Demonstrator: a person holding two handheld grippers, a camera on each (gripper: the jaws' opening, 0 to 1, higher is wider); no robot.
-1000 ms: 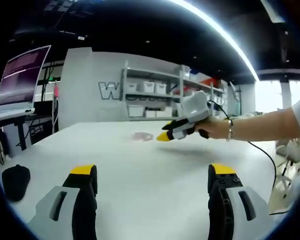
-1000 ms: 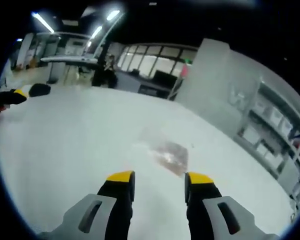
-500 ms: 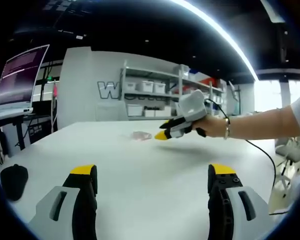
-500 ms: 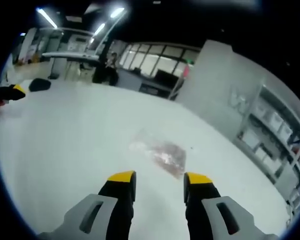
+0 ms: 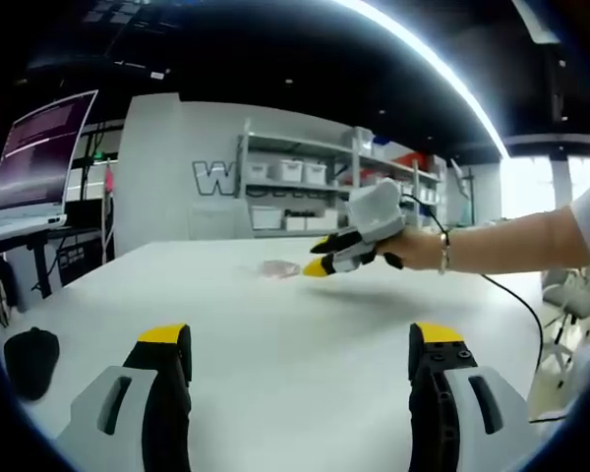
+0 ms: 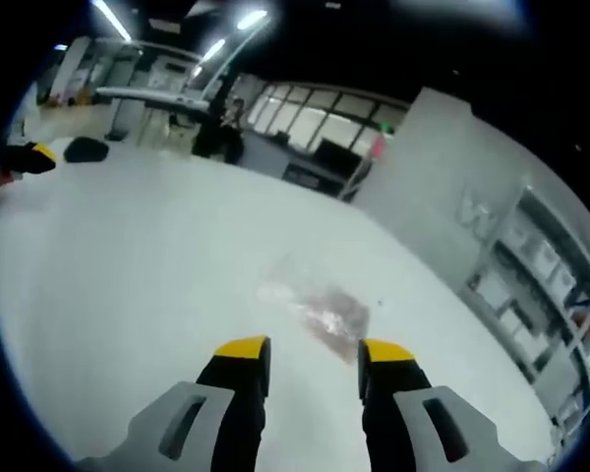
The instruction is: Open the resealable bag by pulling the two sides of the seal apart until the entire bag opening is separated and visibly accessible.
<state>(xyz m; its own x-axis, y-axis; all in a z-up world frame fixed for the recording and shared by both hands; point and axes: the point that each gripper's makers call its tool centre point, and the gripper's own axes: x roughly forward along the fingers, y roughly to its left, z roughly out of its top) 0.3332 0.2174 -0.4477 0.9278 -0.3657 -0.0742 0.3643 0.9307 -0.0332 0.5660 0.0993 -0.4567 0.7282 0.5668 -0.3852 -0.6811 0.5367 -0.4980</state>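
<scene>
White worktop (image 5: 275, 324): pale, matte surface across the lower half of both views.
Right arm pose: in the left gripper view a bare forearm (image 5: 531, 241) with a bracelet at the wrist reaches in from the right edge, level over the worktop; its hand (image 5: 418, 251) grips the handle.
Right claw (image 6: 312, 352): jaws parted with a moderate gap, nothing between them; yellow tips sit just short of the bag, not touching it. Seen from the side in the left gripper view (image 5: 320, 258), it points toward frame left, tips low over the worktop.
Left claw (image 5: 300, 339): jaws spread wide at the bottom of its own view, holding nothing, above bare worktop. One yellow tip of it (image 6: 34, 155) shows at the far left edge of the right gripper view.
Resealable bag (image 6: 315, 307): clear, lying flat on the worktop at centre frame, pinkish contents inside; whether the seal is parted cannot be told. In the left gripper view it is a small pale patch (image 5: 278, 266) just left of the right claw's tips.
Left gripper view extras: black mouse-like object (image 5: 31, 359) at lower left, monitor (image 5: 41, 152) at upper left, shelving with bins (image 5: 305, 192) at centre.
Right gripper view extras: window wall (image 6: 315, 123) at upper centre.
</scene>
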